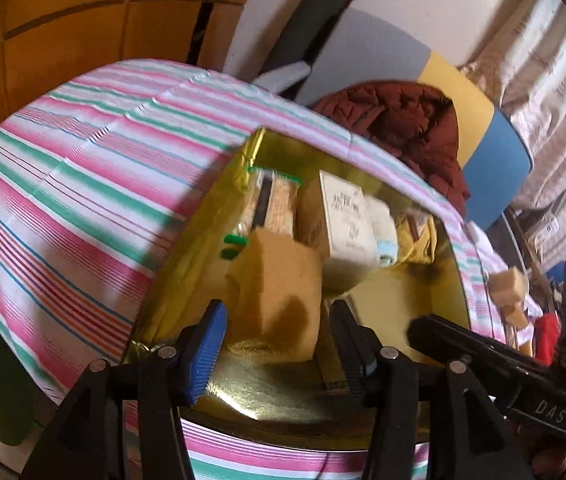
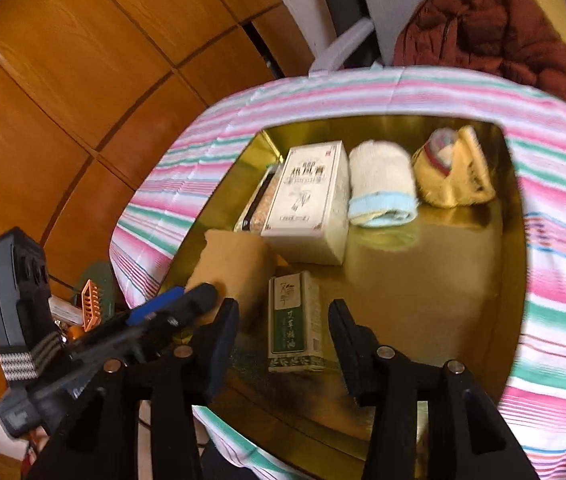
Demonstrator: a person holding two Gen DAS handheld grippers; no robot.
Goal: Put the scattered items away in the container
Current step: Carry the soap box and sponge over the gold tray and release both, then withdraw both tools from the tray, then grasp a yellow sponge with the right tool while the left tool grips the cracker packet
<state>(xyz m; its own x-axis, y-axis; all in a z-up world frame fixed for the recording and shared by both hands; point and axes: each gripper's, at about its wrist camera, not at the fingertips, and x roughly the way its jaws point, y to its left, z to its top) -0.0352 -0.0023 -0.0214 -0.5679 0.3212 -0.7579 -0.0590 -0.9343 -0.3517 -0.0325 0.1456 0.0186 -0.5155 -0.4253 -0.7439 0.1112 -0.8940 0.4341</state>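
We see the L gripper (image 1: 275, 344) w/ jaws set wide, blue pad (image 1: 207, 354) on one side, and a tan sponge block (image 1: 279, 296) between them; the sponge fills most of the gap but we can't tell if the pads actually press it, since a sliver of space shows by each pad. The R gripper (image 2: 283, 340) is spread wide too, holding nothing, w/ a green-and-white box (image 2: 293, 322) lying on the tray floor between its fingers, apart from both. Surface: a gold tray (image 2: 423, 280) w/ shiny floor, sitting on a pink/green/white striped cloth (image 1: 83, 168). In the tray, left to right in the R view: a narrow clear packet (image 2: 257, 204), a white carton (image 2: 309, 200), a rolled white sock w/ blue cuff (image 2: 383, 184), a yellow fabric item (image 2: 455, 168). Room: wood panel wall (image 2: 63, 100) at left, dark red jacket (image 1: 403, 128) past the cloth's far edge, curtain (image 1: 543, 80) at right. Two more tan sponge pieces (image 1: 509, 284) lie on the cloth beyond the tray's right rim in the L view. The green box's long axis runs fwd, along the R fingers; the white carton's runs roughly the same way, tilted slightly.
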